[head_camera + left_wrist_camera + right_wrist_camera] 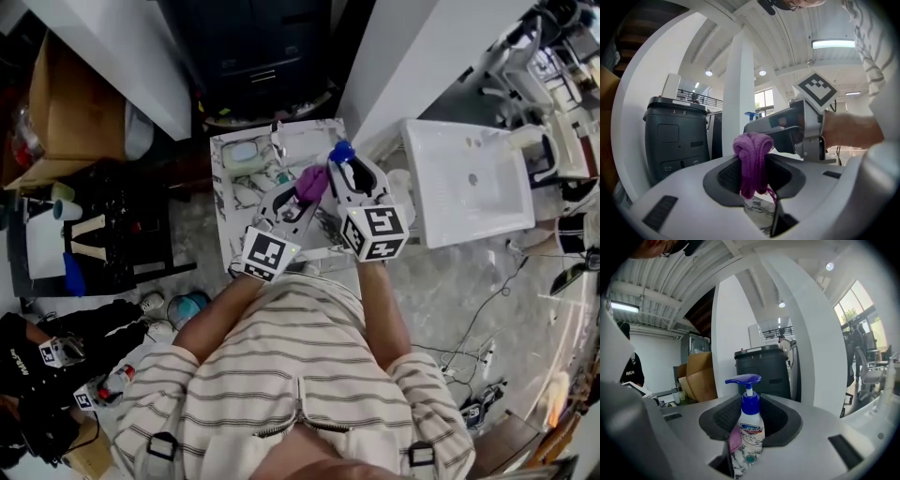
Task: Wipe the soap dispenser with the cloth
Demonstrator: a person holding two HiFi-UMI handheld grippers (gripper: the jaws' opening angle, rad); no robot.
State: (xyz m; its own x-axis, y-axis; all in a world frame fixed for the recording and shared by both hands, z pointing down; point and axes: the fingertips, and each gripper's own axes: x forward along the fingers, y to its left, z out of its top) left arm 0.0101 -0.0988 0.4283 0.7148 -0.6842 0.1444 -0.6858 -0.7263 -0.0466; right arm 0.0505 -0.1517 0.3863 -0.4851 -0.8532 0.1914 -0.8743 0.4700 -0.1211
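Observation:
My right gripper (751, 427) is shut on the soap dispenser (750, 420), a white bottle with a blue pump head and a blue label; it stands upright between the jaws. In the head view the soap dispenser (342, 155) is lifted above a small marble-patterned table (239, 192). My left gripper (754, 173) is shut on a purple cloth (753, 161), bunched and sticking up from the jaws. In the head view the purple cloth (312, 183) sits just left of the bottle, close beside it. The right gripper (349, 178) and left gripper (295, 202) are side by side.
A white sink unit (466, 178) stands to the right. A dark bin (675, 138) and a white pillar (738, 98) lie ahead. A soap dish (242, 153) rests on the small table. Cardboard boxes (61, 103) and a cluttered dark rack (103, 234) are on the left. Cables cross the floor at the right.

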